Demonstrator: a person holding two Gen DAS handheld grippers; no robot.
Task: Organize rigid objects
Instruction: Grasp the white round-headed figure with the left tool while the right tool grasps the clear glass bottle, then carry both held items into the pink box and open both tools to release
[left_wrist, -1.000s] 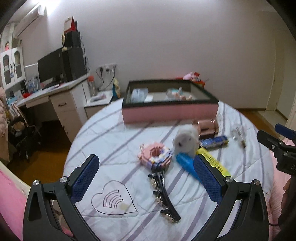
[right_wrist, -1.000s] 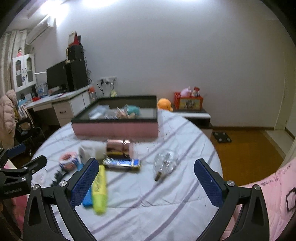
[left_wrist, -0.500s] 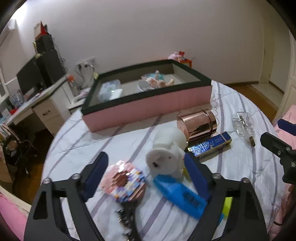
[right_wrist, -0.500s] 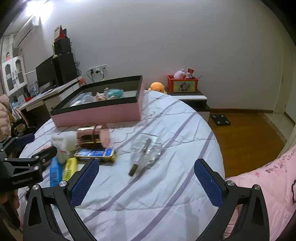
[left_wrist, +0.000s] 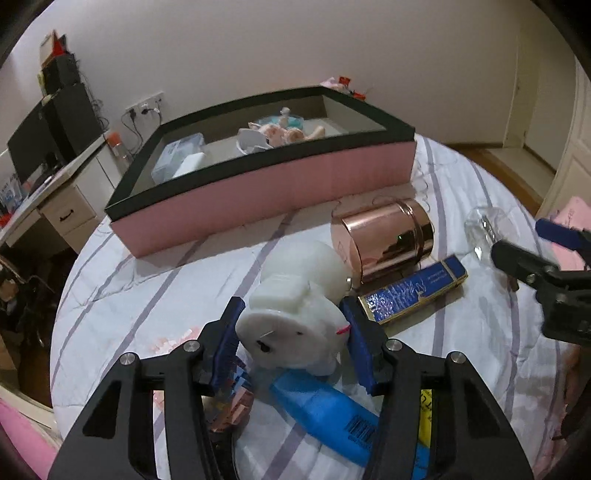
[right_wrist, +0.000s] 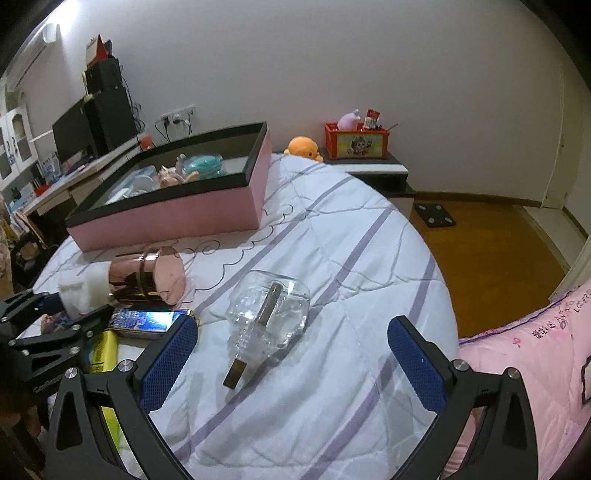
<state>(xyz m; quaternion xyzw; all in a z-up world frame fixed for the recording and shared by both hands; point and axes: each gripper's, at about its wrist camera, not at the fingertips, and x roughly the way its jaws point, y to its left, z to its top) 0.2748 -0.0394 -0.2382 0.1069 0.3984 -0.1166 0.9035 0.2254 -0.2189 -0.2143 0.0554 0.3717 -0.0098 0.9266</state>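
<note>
Closing in since a second ago, the left hand-held gripper (left_wrist: 291, 338) is narrowing its jaws around the white plastic figurine (left_wrist: 295, 314), pads touching its sides; it looks light, stiff and smooth, best gripped across its base. The right hand-held gripper (right_wrist: 291, 363) is hanging wide open over the fragile-looking glass bottle (right_wrist: 267, 319).

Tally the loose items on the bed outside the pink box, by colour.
White: 1, figurine
Rose-gold: 1, tin
Blue: 2, foil box, bottle
Yellow: 1, marker
Clear: 1, glass bottle
Pink: 1, brick toy, mostly hidden
Total: 7
</note>
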